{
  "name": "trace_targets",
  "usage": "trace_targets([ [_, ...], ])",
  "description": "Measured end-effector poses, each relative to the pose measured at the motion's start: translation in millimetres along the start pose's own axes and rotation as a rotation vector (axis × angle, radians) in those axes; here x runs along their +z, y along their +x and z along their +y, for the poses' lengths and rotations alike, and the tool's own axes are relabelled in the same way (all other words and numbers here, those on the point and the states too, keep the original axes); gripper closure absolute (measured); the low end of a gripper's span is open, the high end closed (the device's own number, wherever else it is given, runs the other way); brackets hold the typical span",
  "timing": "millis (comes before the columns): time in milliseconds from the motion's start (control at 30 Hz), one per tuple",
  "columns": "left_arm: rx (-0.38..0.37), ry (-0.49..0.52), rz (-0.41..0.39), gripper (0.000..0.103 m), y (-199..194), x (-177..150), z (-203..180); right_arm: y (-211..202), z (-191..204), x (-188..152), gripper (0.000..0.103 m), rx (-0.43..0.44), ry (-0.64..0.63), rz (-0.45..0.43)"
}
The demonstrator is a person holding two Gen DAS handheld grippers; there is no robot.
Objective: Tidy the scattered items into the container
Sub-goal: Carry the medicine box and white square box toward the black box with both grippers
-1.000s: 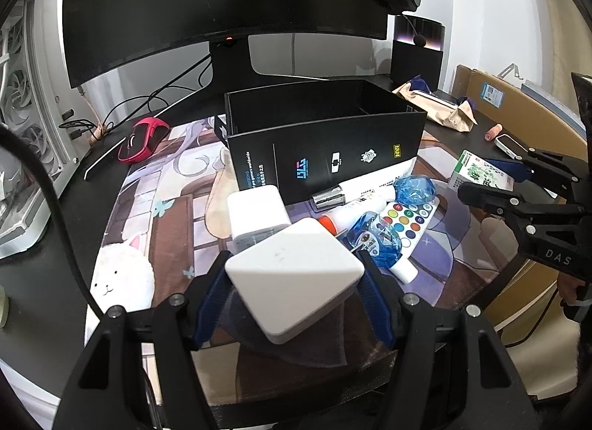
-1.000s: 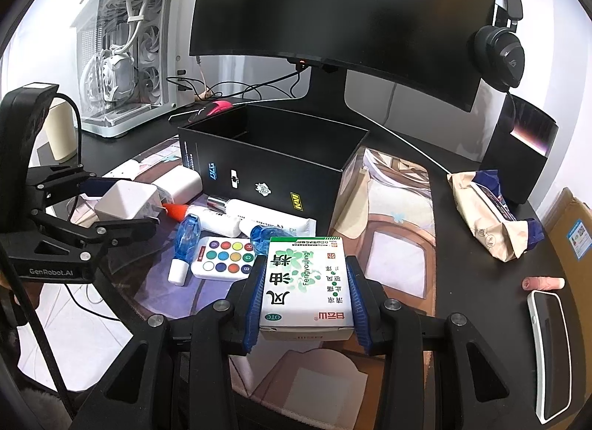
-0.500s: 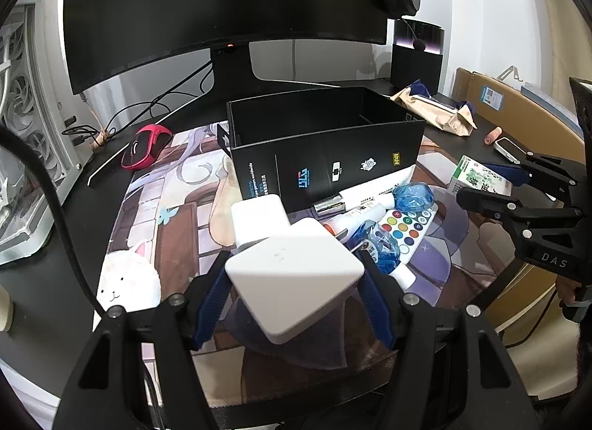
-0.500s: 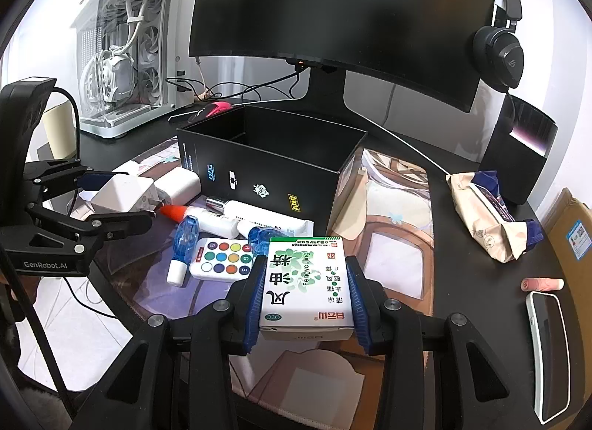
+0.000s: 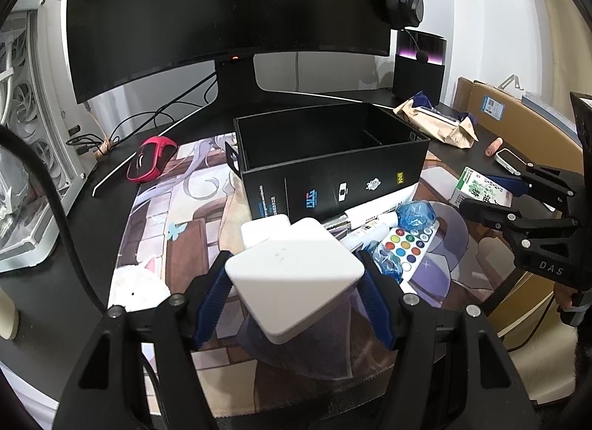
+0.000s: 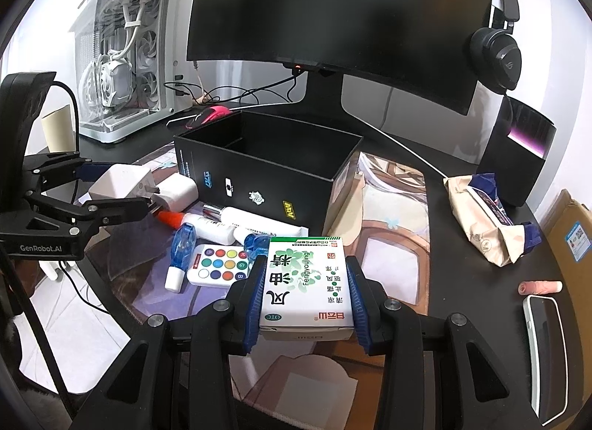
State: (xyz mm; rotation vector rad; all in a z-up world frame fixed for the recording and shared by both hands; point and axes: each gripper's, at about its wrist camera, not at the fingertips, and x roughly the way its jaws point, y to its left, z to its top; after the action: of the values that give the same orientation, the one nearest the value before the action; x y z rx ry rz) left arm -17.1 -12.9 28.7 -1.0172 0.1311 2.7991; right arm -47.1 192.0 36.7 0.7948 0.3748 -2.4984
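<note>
An open black box (image 5: 333,156) stands on the desk mat, also in the right wrist view (image 6: 266,171). My left gripper (image 5: 296,293) is shut on a white power adapter (image 5: 292,274), held above the mat in front of the box; it also shows in the right wrist view (image 6: 118,182). My right gripper (image 6: 305,289) is shut on a white and green medicine box (image 6: 305,282), held above the mat right of the box; it also shows in the left wrist view (image 5: 481,191). In front of the box lie a second white adapter (image 6: 177,193), a white tube (image 6: 251,219), blue correction tapes (image 6: 181,245) and a coloured-button remote (image 6: 218,263).
A large monitor (image 5: 229,4) stands behind the box. A red mouse (image 5: 150,158) lies at the left, a white PC case (image 6: 125,71) further left. A paper bag (image 6: 484,215), a speaker (image 6: 518,156), a phone (image 6: 544,356) and a small pink cylinder (image 6: 540,286) are at the right.
Both grippers have risen with their loads. The black box now shows lower in both views and its inside is more visible.
</note>
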Motion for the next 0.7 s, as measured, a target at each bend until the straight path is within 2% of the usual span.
trace_targets([
  [700,0.023,0.019,-0.038,0.038,-4.2,24.8,1.6,-4.6,-9.2,21.9,0.063,0.007,0.001,-0.032],
])
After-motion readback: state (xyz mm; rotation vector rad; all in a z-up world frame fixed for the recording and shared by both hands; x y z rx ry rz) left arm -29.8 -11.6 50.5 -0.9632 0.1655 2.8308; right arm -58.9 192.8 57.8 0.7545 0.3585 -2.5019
